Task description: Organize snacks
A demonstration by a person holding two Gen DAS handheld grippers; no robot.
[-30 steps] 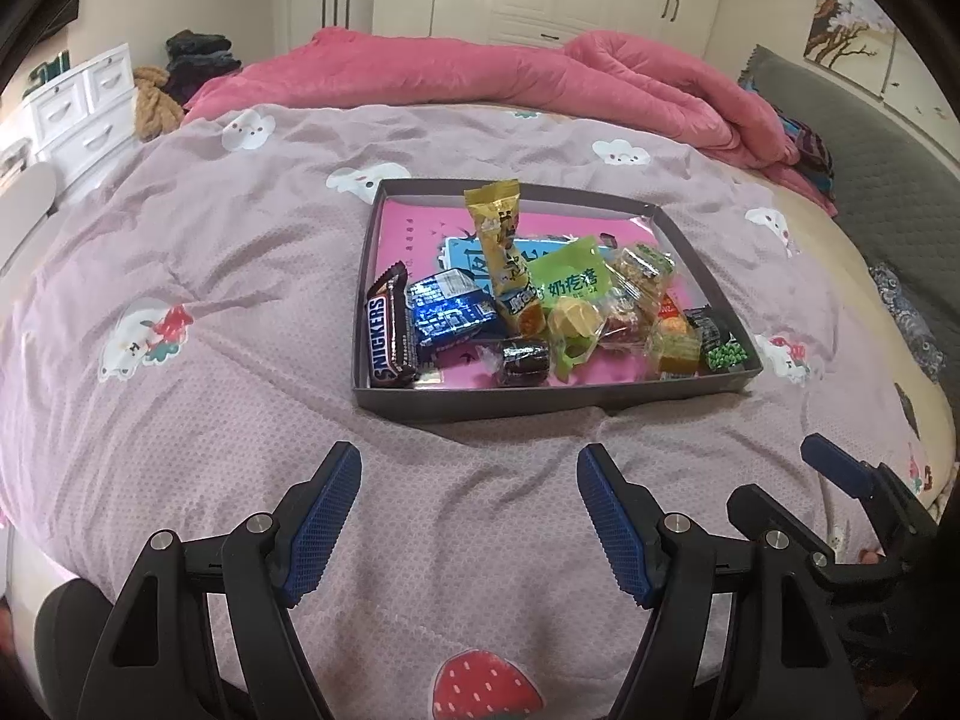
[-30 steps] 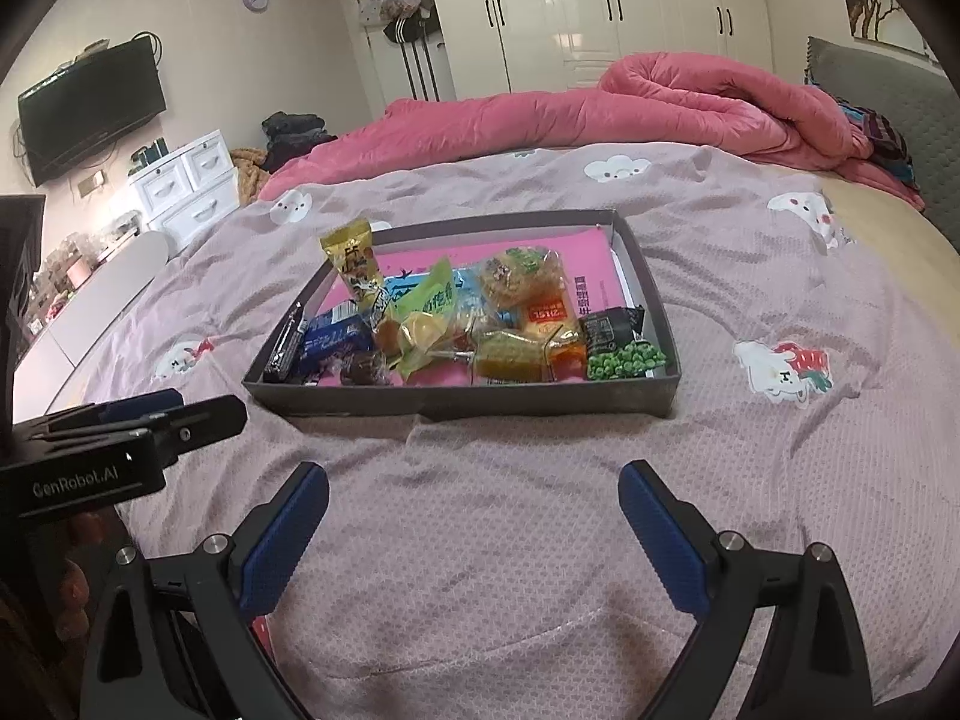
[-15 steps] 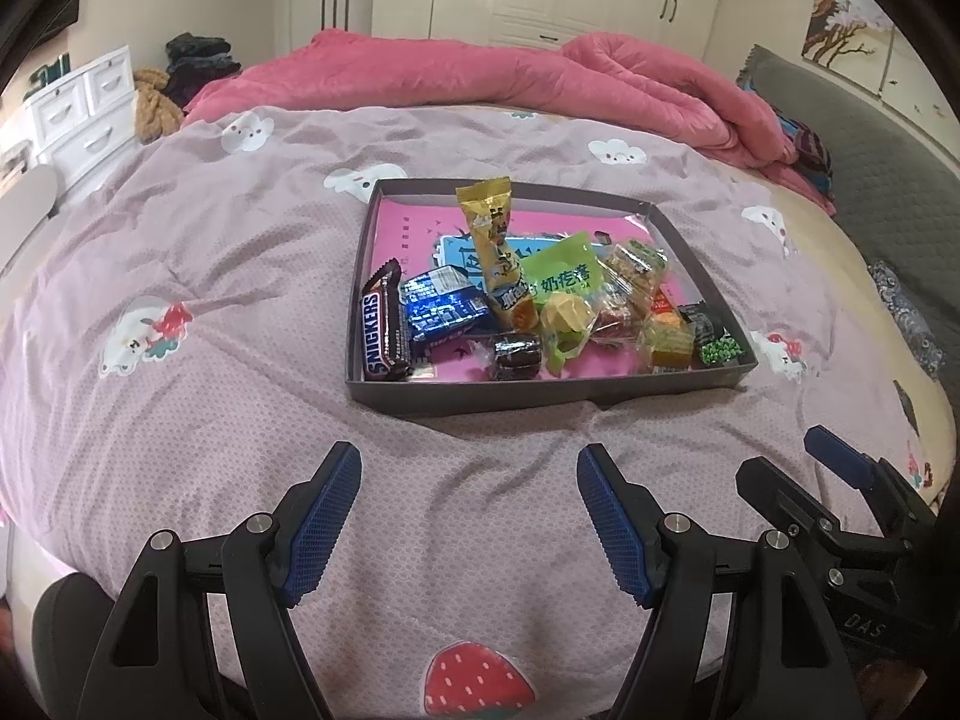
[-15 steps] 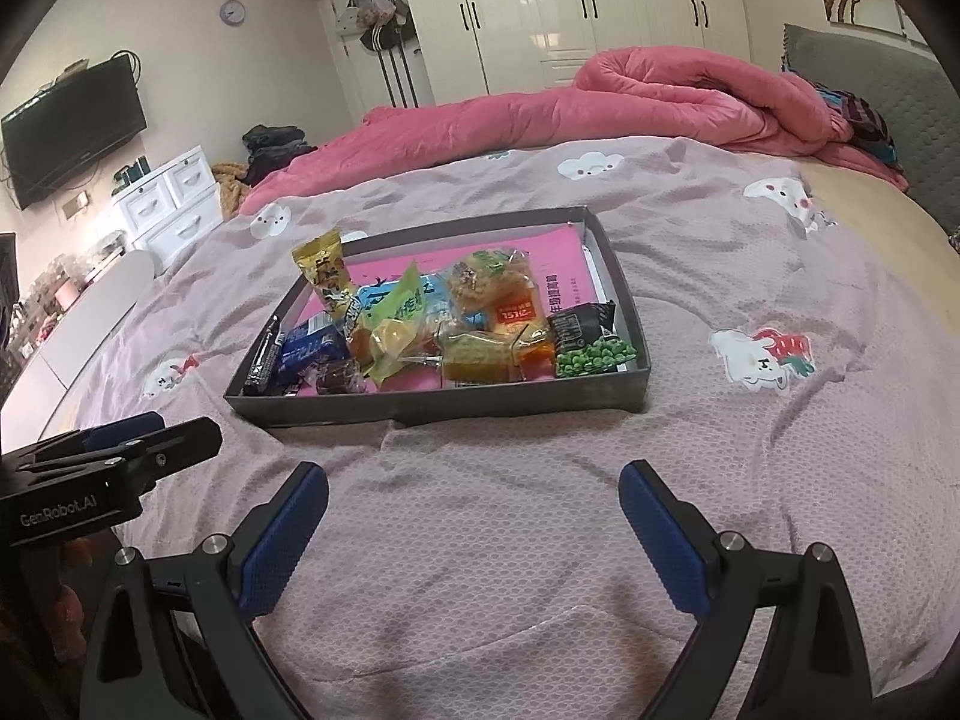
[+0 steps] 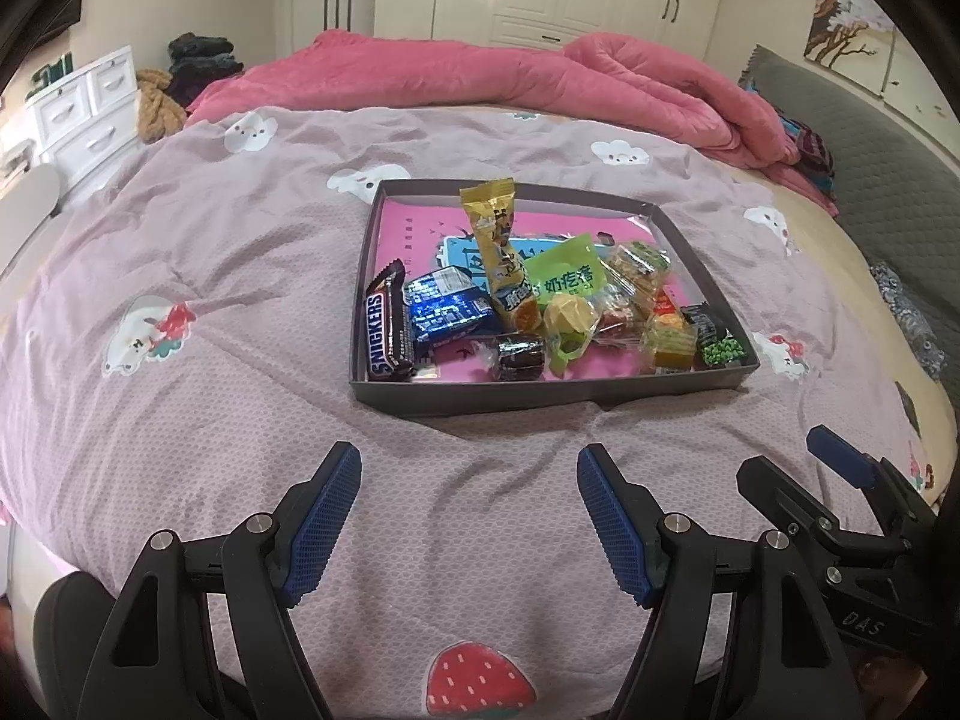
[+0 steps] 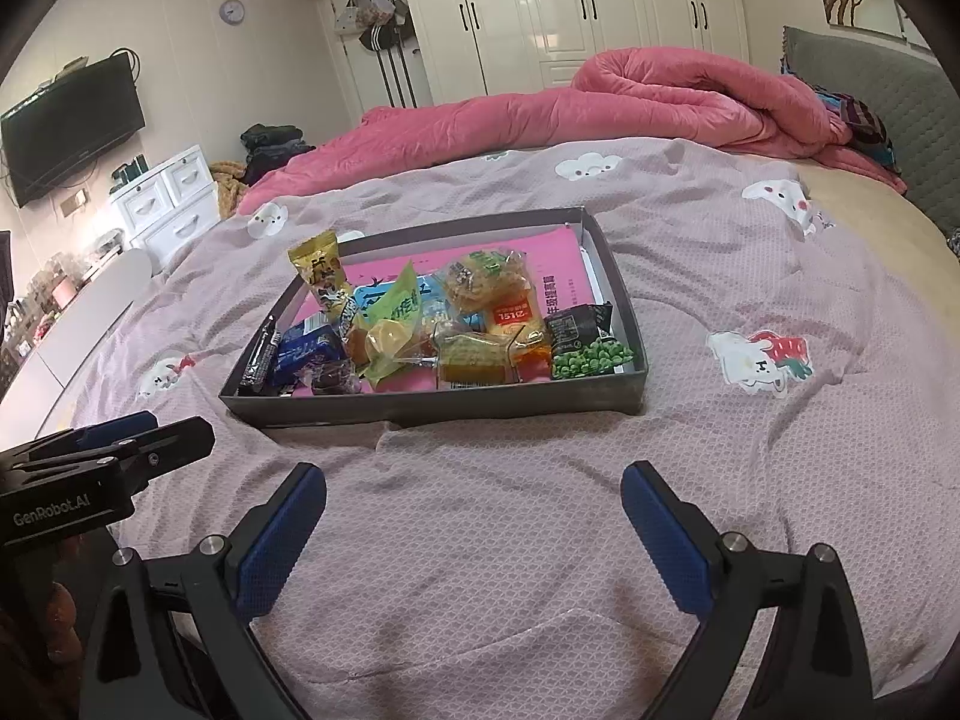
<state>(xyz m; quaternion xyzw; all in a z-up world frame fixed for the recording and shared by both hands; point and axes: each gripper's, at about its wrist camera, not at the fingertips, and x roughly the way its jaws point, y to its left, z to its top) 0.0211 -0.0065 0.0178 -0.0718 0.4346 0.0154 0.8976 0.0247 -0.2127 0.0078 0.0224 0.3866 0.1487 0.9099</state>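
Little is changed from a second earlier: both grippers are kept hovering over the bedspread, and only the right wrist view is shifted slightly, so that the tray is seen a little further left and lower in it.

Most of both views is filled by the bed, covered in a mauve bedspread (image 5: 228,276) with a fine dimpled weave, printed with white cartoon animals and a red strawberry. A thick, plush pink duvet (image 5: 480,84) is bunched in soft folds along the far side. Cream panelled wardrobe doors (image 6: 540,18) are seen behind it, and a flat black television (image 6: 72,126) is mounted on the wall at left.

A shallow rectangular dark grey tray (image 5: 540,396) with a pink printed floor is set on the bedspread, ahead of both grippers. The snacks are heaped along its near half: a glossy brown Snickers bar (image 5: 387,330) against the left wall, a crinkled blue foil packet (image 5: 447,309) beside it, a tall yellow wrapper (image 5: 495,228) standing up, a lime-green sachet (image 5: 567,282), clear-wrapped biscuits (image 6: 486,276) and a black pouch of green peas (image 6: 585,348) at the right corner.

The left gripper (image 5: 468,516) is held with its jaws spread wide and nothing between its ribbed blue pads (image 5: 324,522). The right gripper (image 6: 474,534) is likewise spread and empty.
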